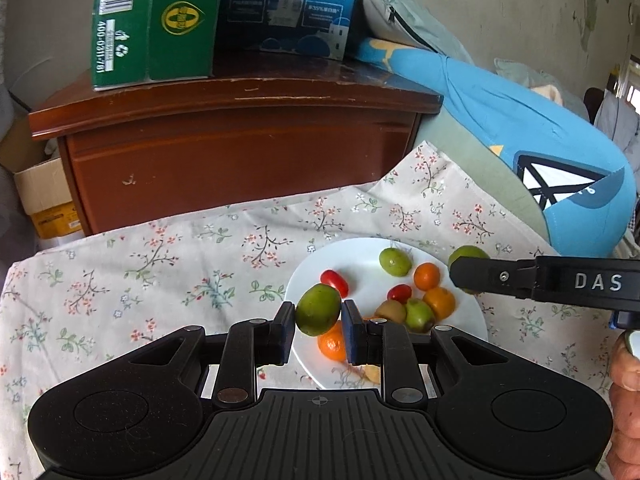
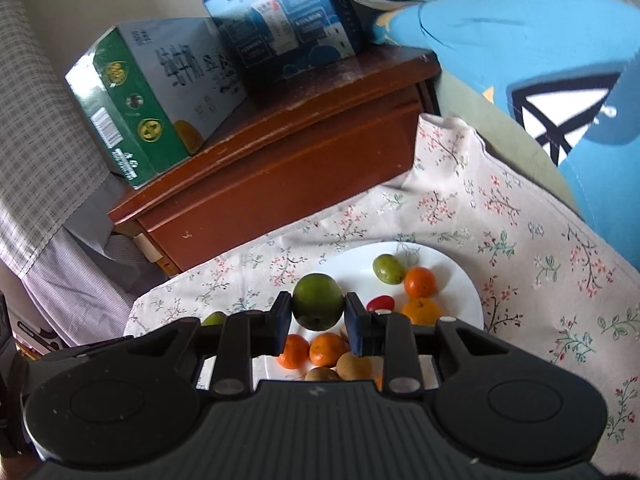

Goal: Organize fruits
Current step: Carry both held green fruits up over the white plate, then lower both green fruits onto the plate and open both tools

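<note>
My left gripper (image 1: 318, 312) is shut on a green oval fruit (image 1: 317, 307), held above the near left edge of a white plate (image 1: 360, 264). On the plate lie small oranges (image 1: 426, 276), red cherry tomatoes (image 1: 335, 281), a kiwi (image 1: 390, 311) and green fruits (image 1: 395, 262). My right gripper (image 1: 472, 278) reaches in from the right with a green fruit (image 1: 467, 253) in its jaws. In the right wrist view, that right gripper (image 2: 318, 308) is shut on a round dark green fruit (image 2: 318, 300) above the plate (image 2: 452, 276), over oranges (image 2: 327, 348) and kiwis (image 2: 354, 366).
A floral cloth (image 1: 160, 260) covers the surface under the plate. Behind it stands a brown wooden cabinet (image 1: 240, 140) bearing a green carton (image 1: 156, 20) and a blue carton (image 1: 288, 4). A blue cushion (image 1: 520, 120) lies at the right. A person's hand (image 1: 626, 368) shows at the right edge.
</note>
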Demonstrator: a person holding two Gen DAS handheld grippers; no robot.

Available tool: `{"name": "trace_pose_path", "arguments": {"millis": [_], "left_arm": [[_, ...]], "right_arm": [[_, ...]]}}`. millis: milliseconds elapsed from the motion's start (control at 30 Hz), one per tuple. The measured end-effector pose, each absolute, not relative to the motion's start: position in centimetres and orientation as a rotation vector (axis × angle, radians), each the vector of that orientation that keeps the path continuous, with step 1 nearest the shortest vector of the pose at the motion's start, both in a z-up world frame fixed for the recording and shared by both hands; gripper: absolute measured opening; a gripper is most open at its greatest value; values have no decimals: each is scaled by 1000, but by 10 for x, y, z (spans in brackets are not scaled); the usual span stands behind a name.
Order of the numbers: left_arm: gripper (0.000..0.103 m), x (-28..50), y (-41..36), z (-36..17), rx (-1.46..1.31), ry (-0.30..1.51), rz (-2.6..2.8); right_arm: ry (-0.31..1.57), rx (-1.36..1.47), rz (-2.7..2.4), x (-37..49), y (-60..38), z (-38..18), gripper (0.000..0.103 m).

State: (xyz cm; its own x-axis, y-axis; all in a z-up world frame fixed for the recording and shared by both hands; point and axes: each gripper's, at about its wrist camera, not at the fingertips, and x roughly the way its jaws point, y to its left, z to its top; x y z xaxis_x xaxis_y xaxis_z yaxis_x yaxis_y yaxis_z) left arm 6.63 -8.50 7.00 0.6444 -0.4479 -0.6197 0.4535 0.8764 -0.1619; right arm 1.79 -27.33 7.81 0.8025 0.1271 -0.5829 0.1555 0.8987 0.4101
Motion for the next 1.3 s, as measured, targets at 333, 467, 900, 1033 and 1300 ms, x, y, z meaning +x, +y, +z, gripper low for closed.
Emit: {"name": "trace_pose_path", "arguments": {"millis": [333,467,900,1033,1300], "left_arm": [[22,86,-99,56,8,728,-511],[22,93,-102,53,-12,730,-522],[22,111,-115,31,-44,769,-558],[22,114,-120,24,-46,774,-570],[44,110,-120,28,-37,762,-551]], "right_arm": [[687,454,-46,46,-282,59,29],[697,436,-32,55,-281,53,29],[728,409,-3,82,-281,33,29],[738,410,5,89,-281,26,29],[734,416,1,92,-283,26,31]]}}
